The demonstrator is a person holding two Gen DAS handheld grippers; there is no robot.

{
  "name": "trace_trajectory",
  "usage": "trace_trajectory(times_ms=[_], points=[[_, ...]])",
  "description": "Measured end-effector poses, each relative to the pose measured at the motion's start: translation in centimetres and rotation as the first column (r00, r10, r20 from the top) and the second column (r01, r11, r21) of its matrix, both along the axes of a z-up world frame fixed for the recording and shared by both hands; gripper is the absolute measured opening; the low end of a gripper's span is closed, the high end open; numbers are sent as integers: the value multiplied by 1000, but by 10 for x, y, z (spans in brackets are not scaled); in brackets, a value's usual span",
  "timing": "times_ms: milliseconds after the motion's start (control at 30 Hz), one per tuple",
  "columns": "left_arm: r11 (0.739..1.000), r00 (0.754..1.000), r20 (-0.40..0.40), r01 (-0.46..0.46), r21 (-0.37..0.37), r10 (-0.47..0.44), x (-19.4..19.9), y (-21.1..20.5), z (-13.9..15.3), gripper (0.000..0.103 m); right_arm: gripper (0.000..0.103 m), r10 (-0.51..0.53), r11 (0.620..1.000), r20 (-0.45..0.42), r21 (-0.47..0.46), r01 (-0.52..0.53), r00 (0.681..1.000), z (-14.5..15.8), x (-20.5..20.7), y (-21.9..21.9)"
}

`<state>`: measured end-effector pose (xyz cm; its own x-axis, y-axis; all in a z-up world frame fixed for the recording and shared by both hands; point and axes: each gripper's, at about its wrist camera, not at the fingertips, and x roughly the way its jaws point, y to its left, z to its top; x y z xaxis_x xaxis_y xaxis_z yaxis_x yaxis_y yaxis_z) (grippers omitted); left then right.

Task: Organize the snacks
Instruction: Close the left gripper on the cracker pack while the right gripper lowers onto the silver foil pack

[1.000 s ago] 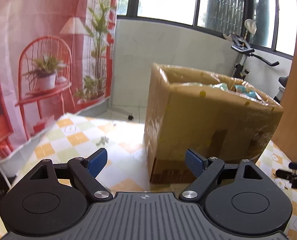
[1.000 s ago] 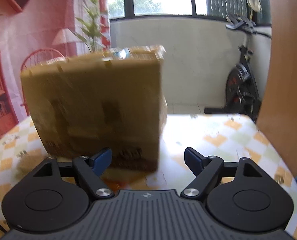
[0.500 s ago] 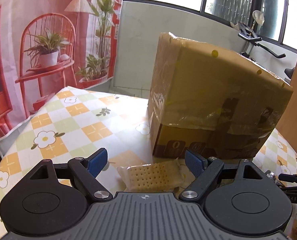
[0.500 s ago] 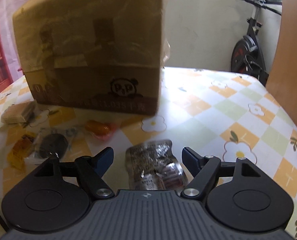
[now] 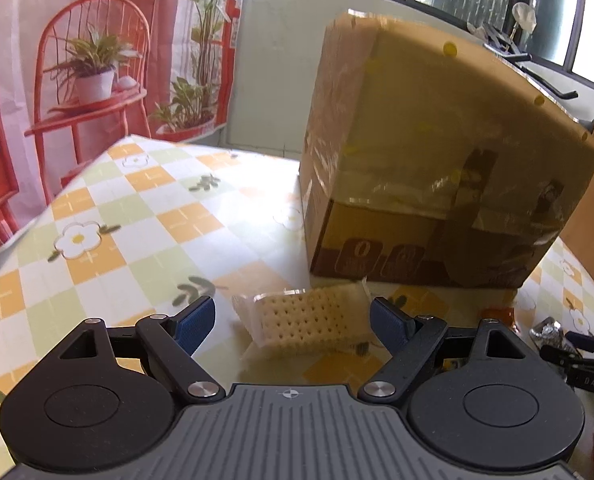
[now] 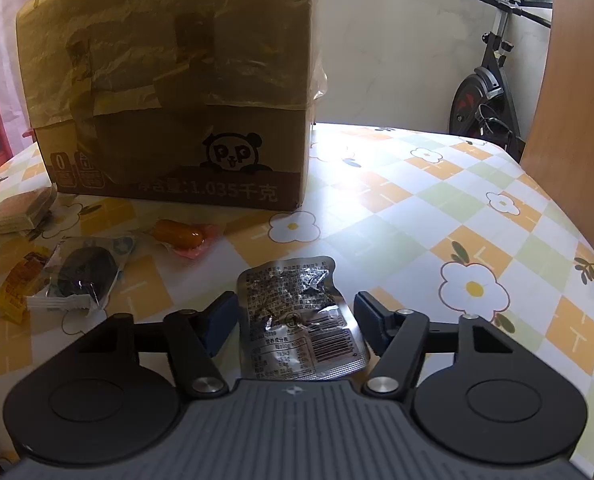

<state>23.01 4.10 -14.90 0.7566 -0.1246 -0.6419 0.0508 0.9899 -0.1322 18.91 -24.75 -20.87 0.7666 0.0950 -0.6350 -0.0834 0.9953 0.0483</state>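
A tall taped cardboard box (image 5: 437, 168) stands on the flowered tablecloth; it also shows in the right wrist view (image 6: 173, 92). My left gripper (image 5: 293, 322) is open, low over the table, with a clear-wrapped cracker pack (image 5: 309, 320) lying between its fingers. My right gripper (image 6: 297, 316) is open around a silver foil snack packet (image 6: 297, 312) that lies flat on the table. The cracker pack also shows at the left of the right wrist view (image 6: 21, 210).
Left of the right gripper lie an orange wrapped snack (image 6: 185, 236), a dark round snack in clear wrap (image 6: 85, 274) and a yellow packet (image 6: 19, 286). An exercise bike (image 6: 485, 88) and a wooden panel (image 6: 577, 120) stand beyond the table's right edge.
Both grippers have come down from box-top height to the table surface. The cracker pack and the foil packet now lie between their open fingers.
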Motion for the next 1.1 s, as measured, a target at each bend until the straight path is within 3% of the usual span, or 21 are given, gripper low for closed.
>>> trace_trajectory(times_ms=[200, 367, 467, 567, 867, 1100], points=[[1000, 1000, -3, 29, 7, -29, 14, -3, -6, 87, 60, -12, 1000, 10, 20, 12, 1000, 0, -1, -5], [995, 997, -29, 75, -69, -77, 47, 4, -13, 85, 60, -15, 1000, 12, 27, 14, 1000, 1, -1, -6], [994, 995, -29, 89, -66, -91, 64, 2, -19, 85, 60, -15, 999, 12, 28, 15, 1000, 1, -1, -6], [990, 992, -83, 81, -113, -91, 76, 6, -31, 84, 60, -15, 1000, 11, 27, 15, 1000, 0, -1, -6], [982, 982, -144, 97, -163, -121, 51, 16, -44, 81, 60, -15, 1000, 12, 28, 14, 1000, 1, -1, -6], [989, 982, -111, 148, -17, -149, 39, 1, -41, 78, 60, -15, 1000, 11, 28, 14, 1000, 1, -1, -6]])
